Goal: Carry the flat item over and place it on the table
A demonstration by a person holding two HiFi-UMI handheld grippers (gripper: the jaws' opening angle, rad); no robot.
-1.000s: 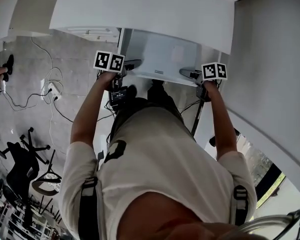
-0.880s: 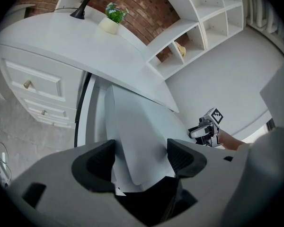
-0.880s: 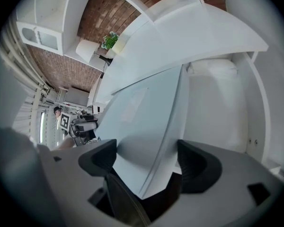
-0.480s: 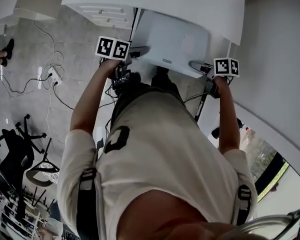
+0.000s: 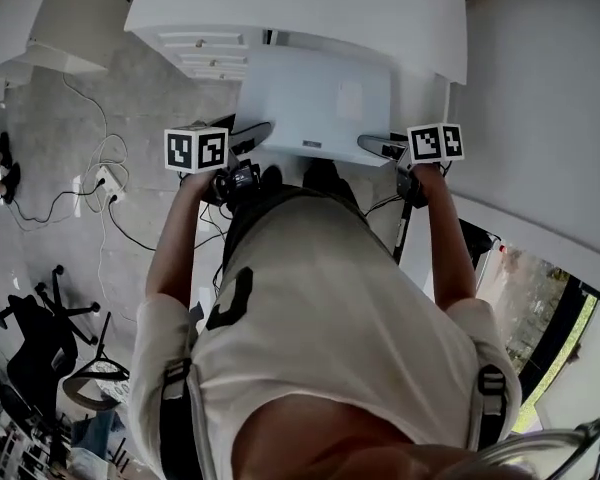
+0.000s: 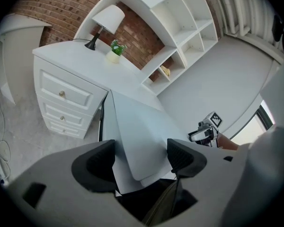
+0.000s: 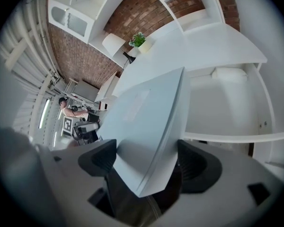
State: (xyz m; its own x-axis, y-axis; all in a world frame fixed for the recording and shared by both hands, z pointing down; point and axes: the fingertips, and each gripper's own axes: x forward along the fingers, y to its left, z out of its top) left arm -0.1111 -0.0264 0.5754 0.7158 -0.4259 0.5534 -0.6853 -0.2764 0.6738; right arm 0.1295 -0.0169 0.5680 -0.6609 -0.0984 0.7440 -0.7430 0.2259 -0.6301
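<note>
- Flat panel (image 5: 315, 103), light grey-white, is up in the air in front of the person, carried w/ one gripper on each side.
- L gripper (image 6: 141, 157): jaws closed onto the panel's near L corner, pads against both faces. The gap between them is only the panel's thickness.
- R gripper (image 7: 146, 162): same, jaws clamped on the near R corner, w/ the panel edge wedged between the pads.
- Head view: panel lies roughly level between the two marker cubes. Its far edge meets the white desk (image 5: 300, 13) at the desk's near edge; can't tell if it touches.
- In both gripper views the panel looks tilted and runs away from the jaws toward the desk.
- Desk: drawers (image 6: 61, 98) w/ small knobs on the L end, open space under the top.
- On the desk top at the back: lamp (image 6: 106, 20) w/ white shade, and a small potted plant (image 6: 116, 48) just beside it.
- White shelf unit (image 6: 180, 22) stands on the desk against a brick wall (image 6: 52, 4).
- Grey floor (image 5: 50, 118) to the person's L has cables, a power strip (image 5: 105, 180) and an office chair (image 5: 40, 328), all well apart from the panel.
</note>
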